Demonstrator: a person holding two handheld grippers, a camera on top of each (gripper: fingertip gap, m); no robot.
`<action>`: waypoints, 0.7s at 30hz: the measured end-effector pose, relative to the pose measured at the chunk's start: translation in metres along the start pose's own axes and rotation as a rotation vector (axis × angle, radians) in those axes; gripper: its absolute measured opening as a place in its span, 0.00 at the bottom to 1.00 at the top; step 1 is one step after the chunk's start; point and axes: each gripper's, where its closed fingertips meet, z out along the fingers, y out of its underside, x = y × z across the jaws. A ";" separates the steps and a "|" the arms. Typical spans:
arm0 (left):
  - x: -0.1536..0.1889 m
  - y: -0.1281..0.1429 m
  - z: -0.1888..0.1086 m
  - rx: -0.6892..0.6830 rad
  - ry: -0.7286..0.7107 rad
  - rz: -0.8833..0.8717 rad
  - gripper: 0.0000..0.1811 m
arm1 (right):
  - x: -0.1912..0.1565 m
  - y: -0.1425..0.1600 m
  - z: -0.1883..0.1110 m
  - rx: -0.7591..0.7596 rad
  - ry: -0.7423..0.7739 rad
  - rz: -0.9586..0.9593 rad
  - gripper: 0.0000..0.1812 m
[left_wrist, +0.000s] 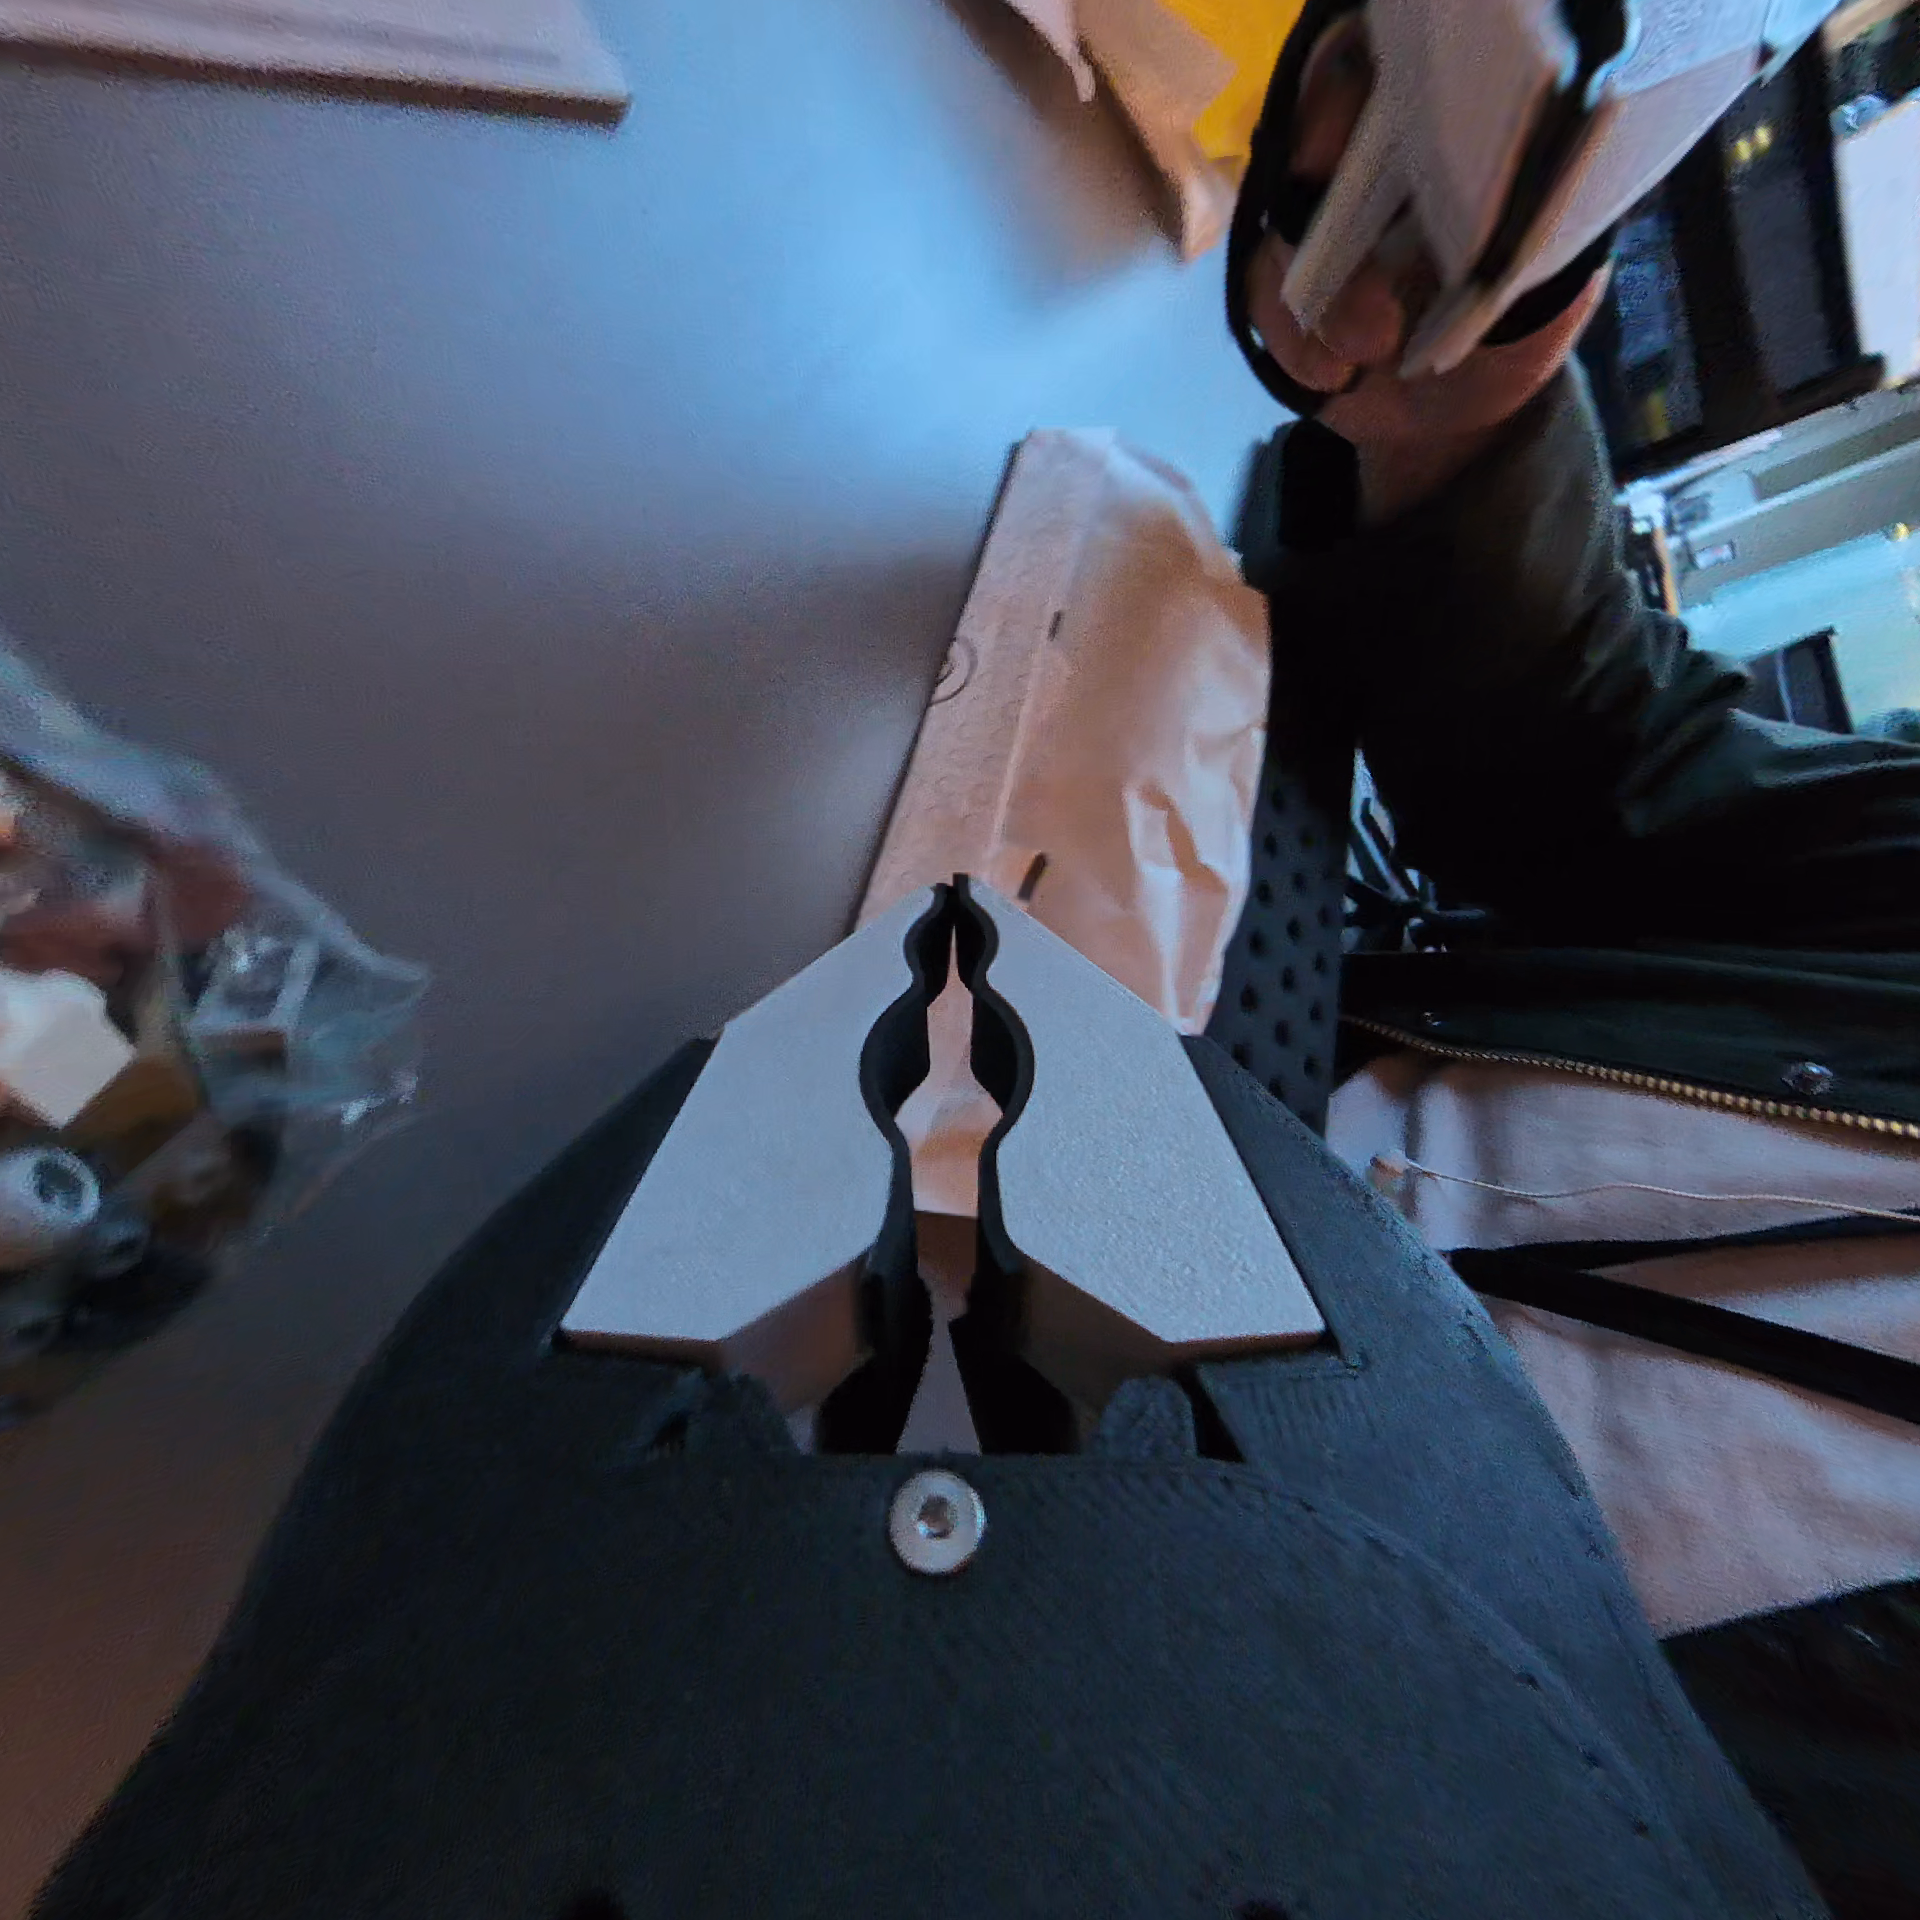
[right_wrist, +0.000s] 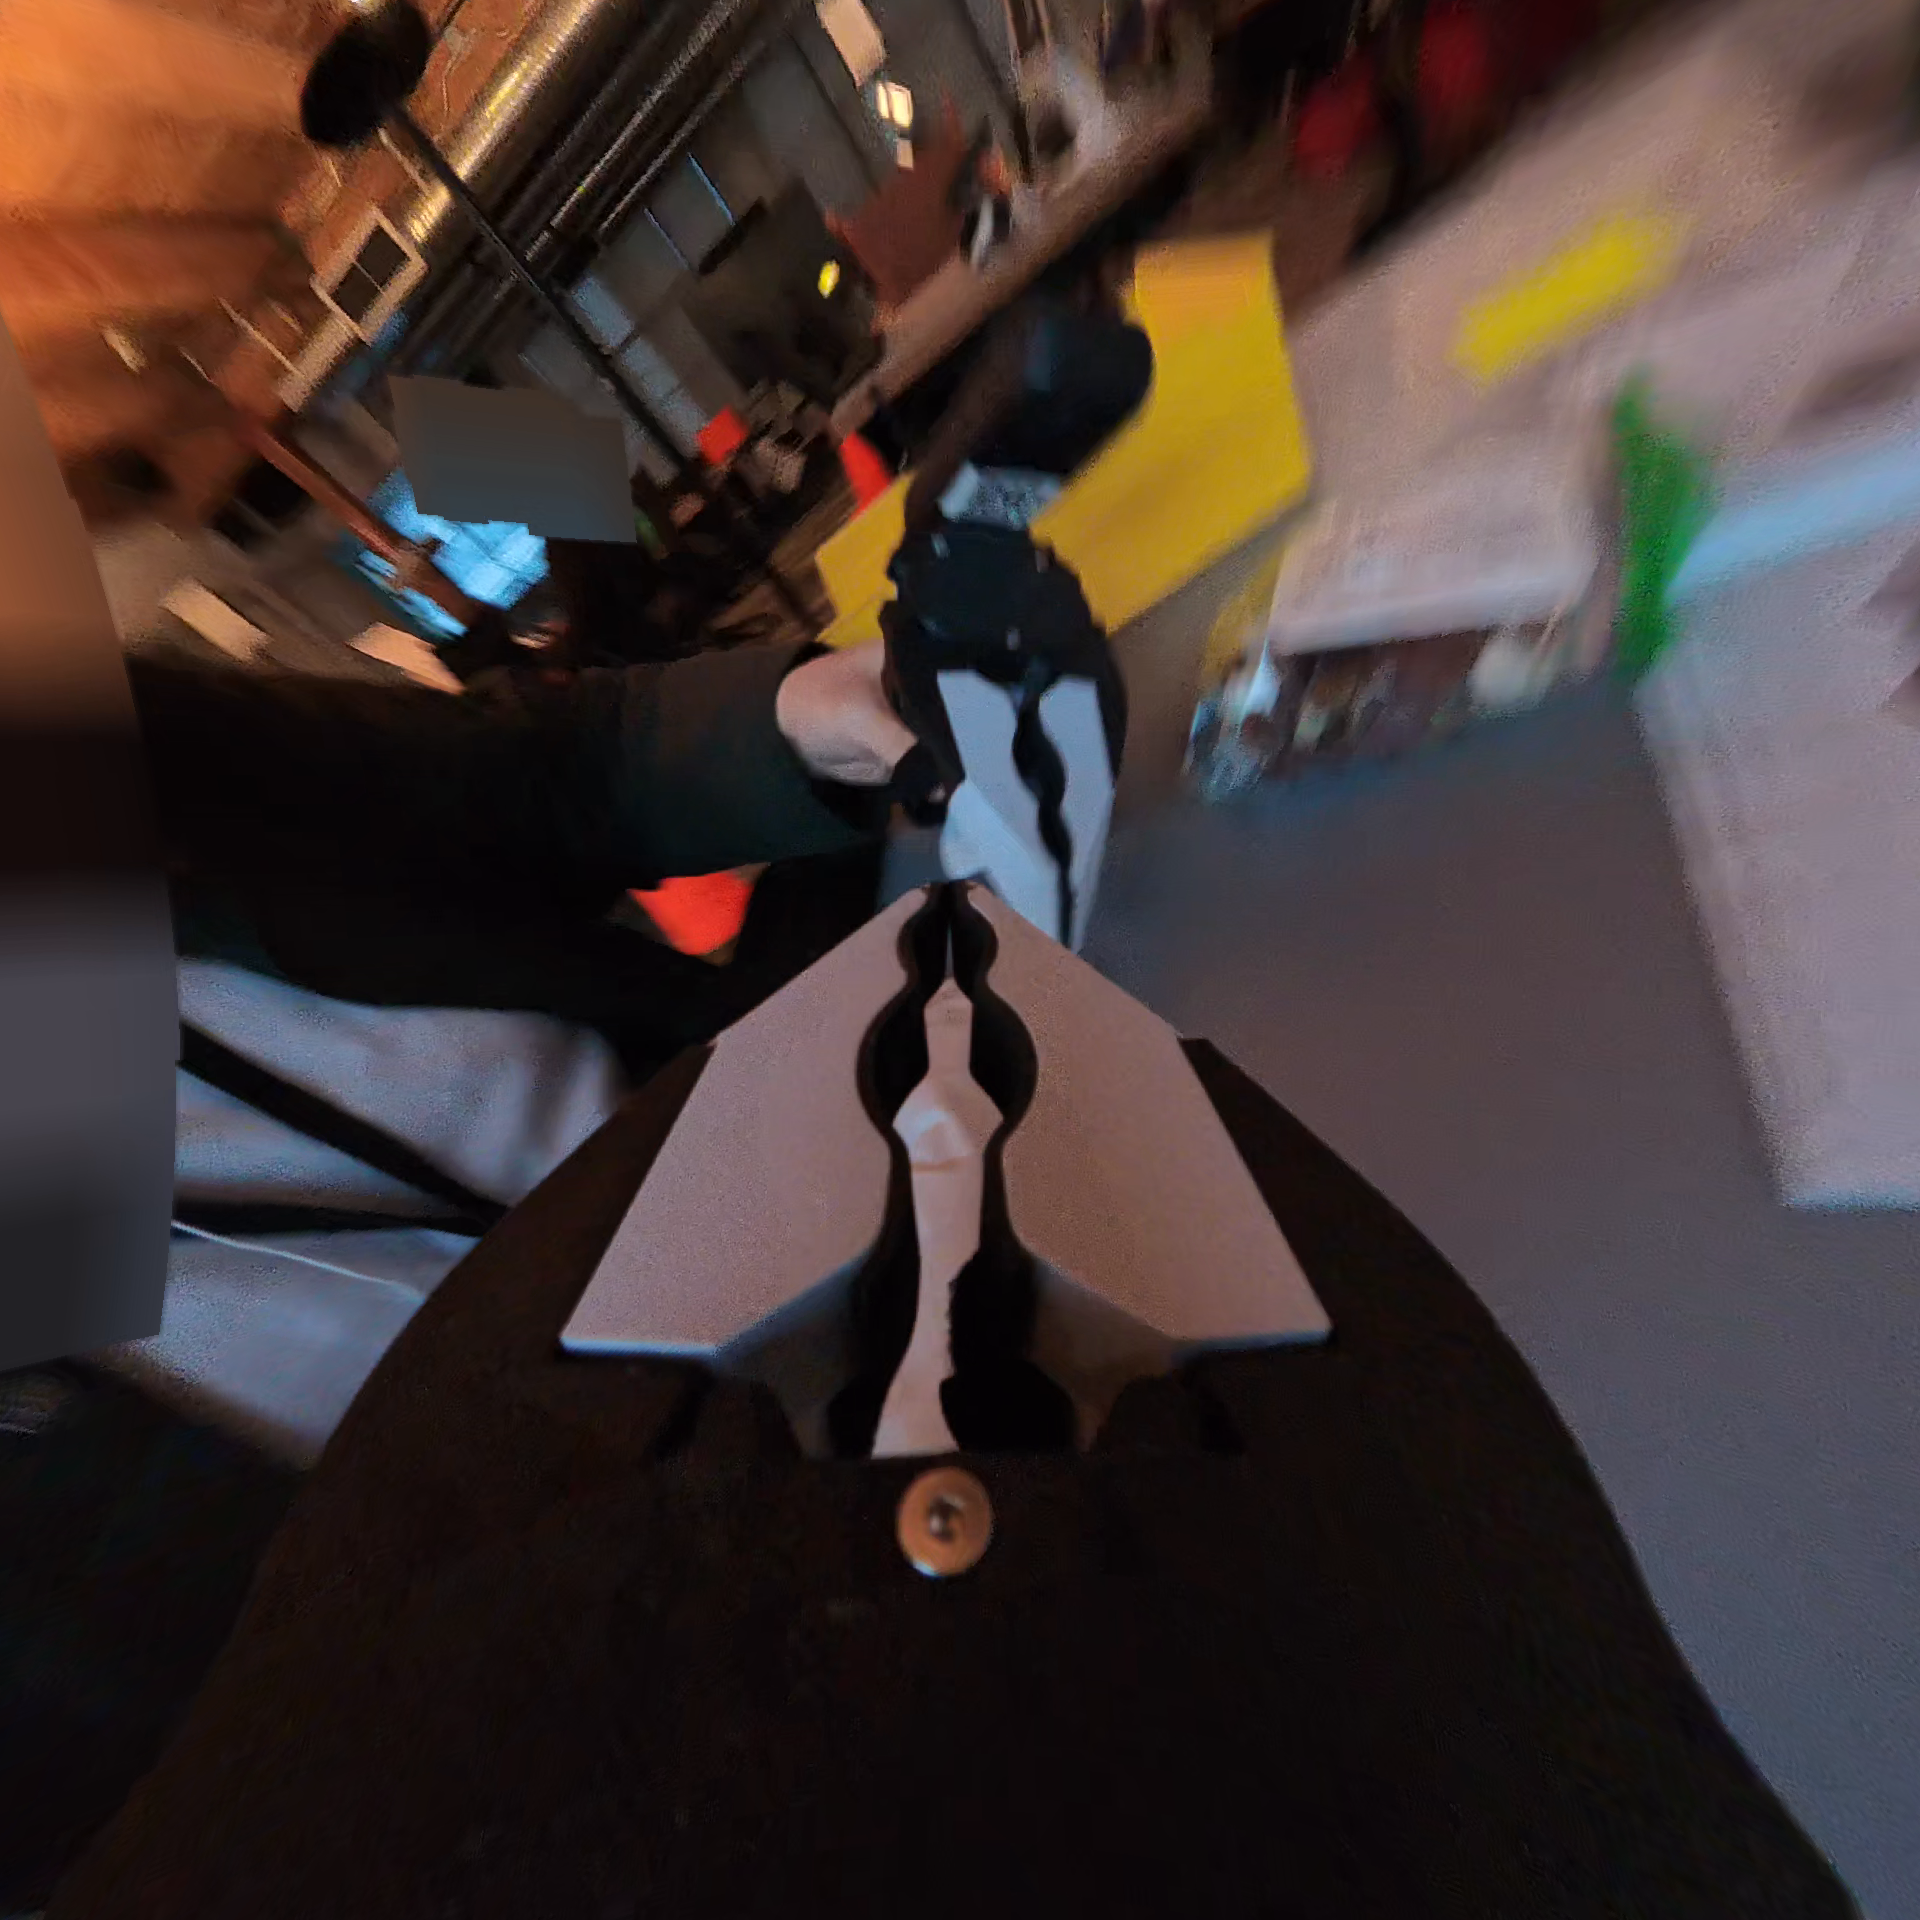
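Both tools (left_wrist: 956, 894) (right_wrist: 951, 896) pinched empty over grey table (left_wrist: 520, 520), cluttered workshop (right_wrist: 623, 260) behind.

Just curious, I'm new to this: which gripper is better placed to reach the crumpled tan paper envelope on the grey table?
Probably left. The left gripper sits shut with its tips right at the crumpled tan paper envelope; the right gripper hangs farther off.

Your left gripper (left_wrist: 957, 888) has pale grey fingers (left_wrist: 769, 1164) edged in black, set in a black body with one silver screw (left_wrist: 936, 1523). Your right gripper (right_wrist: 953, 896) shows the same colours. The table (left_wrist: 499, 499) reads grey-blue. The padded envelope (left_wrist: 1081, 748) is tan with a faint embossed bubble pattern. The sleeve (left_wrist: 1538, 665) is dark green-black. The far box (right_wrist: 1174, 457) is yellow.
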 end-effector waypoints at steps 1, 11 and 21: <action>0.004 -0.004 -0.001 -0.002 0.012 0.019 0.00 | -0.004 -0.009 -0.010 0.055 0.070 -0.143 0.05; -0.007 0.006 0.037 -0.222 -0.034 0.071 0.02 | 0.044 0.084 -0.003 -0.520 0.078 -0.019 0.13; 0.008 0.017 0.036 -0.284 0.004 0.097 0.12 | 0.041 0.119 0.008 -0.655 0.039 -0.164 0.11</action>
